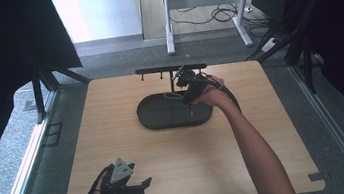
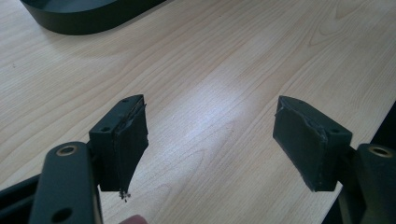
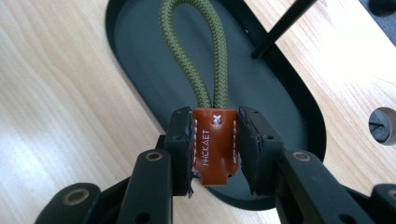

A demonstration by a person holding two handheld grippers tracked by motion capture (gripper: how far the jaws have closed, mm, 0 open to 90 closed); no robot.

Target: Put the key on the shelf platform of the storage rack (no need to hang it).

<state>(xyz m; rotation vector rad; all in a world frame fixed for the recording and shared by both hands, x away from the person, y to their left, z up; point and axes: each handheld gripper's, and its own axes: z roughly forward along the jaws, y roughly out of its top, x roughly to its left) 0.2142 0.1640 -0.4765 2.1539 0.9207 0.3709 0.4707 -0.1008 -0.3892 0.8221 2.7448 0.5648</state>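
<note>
Right hand-held gripper (image 3: pixel 215 144) clamps the key fob (image 3: pixel 215 144), lower end hidden, probably over the tray (image 3: pixel 140 51); left hand-held gripper (image 2: pixel 210 144) open.

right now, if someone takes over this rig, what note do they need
Right gripper: shut on the brown leather tab of the key fob, its green cord loop pointing away, held over the dark oval tray.
Left gripper: open, nothing between its jaws, idle near the table's front edge.
Black hook rack: stands behind the tray.
Done: fob gripped.
Left: probably hang the loop on a rack hook, or set it in the tray; the frames do not settle which.
</note>
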